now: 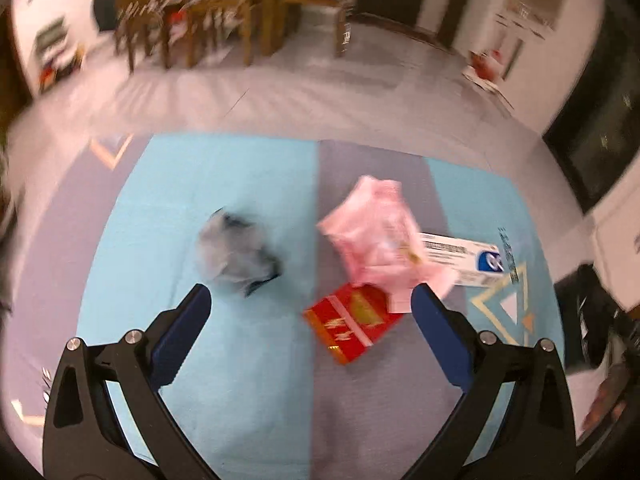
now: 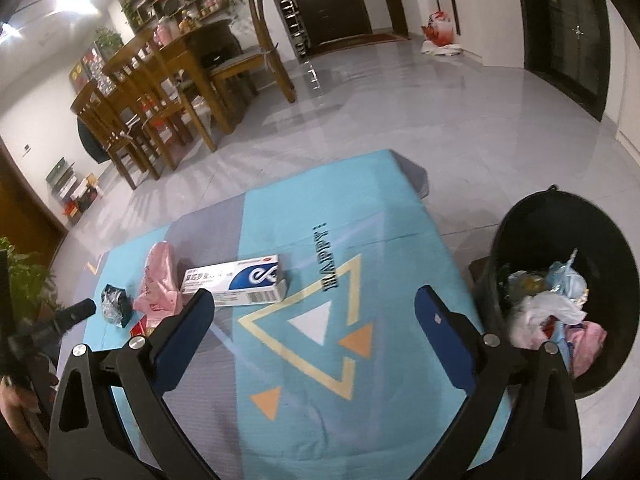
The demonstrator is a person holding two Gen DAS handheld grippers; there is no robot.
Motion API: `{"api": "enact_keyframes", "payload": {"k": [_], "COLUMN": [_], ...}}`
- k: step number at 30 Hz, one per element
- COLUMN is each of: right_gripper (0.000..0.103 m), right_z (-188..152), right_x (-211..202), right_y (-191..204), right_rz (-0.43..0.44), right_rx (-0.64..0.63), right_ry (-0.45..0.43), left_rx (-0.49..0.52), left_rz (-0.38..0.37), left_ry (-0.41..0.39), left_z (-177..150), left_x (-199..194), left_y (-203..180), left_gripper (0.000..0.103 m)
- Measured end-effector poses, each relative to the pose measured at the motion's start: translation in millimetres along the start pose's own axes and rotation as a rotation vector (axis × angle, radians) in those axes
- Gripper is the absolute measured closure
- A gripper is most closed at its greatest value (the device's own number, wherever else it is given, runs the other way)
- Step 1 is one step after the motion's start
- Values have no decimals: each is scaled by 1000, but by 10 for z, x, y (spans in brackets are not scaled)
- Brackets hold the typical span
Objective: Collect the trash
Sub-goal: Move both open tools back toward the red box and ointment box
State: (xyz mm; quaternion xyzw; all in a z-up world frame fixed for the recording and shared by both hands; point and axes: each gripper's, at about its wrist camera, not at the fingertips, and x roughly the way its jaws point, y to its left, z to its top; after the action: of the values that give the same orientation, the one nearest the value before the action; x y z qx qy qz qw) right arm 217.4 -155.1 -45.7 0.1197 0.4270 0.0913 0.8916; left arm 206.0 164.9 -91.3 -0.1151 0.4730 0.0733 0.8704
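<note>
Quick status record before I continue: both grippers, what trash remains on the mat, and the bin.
left gripper: open, empty, above the mat
right gripper: open, empty
surface: blue and grey mat on the floor
trash left: crumpled dark wrapper; pink bag; red box, partly under the pink bag; white and blue box
bin: black, beside the mat's right edge, already holding trash
nearest to left gripper: red box, between its fingers in view

Matt cloth mat (image 2: 360, 216); glossy tiled floor (image 2: 400, 100); crinkled pink plastic wrapper (image 1: 372, 232); shiny red carton (image 1: 352, 326); printed cardboard medicine box (image 2: 240, 280); smooth black plastic bin (image 2: 560, 232) at three o'clock; varnished wooden chairs (image 2: 132, 108).
</note>
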Motion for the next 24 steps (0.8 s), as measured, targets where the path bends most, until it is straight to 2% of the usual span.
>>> {"api": "enact_keyframes", "payload": {"k": [4, 11, 16, 19, 24], "right_gripper": [5, 5, 5, 5, 5], "right_z": [-22, -88, -46, -28, 2], "right_x": [137, 383, 570, 751, 978], "right_y": [108, 417, 639, 712, 703], "right_rz": [13, 100, 40, 35, 50], "right_rx": [-17, -56, -180, -280, -324], "right_ry": [41, 115, 112, 128, 153], "left_rx": [3, 92, 246, 319, 340], "left_rz": [-46, -104, -87, -123, -163], "left_ry": [60, 95, 103, 95, 106], "left_z": [-104, -266, -281, -290, -259], "left_x": [111, 286, 403, 462, 652], "left_y": [98, -103, -349, -467, -541], "left_gripper": [3, 3, 3, 3, 3]}}
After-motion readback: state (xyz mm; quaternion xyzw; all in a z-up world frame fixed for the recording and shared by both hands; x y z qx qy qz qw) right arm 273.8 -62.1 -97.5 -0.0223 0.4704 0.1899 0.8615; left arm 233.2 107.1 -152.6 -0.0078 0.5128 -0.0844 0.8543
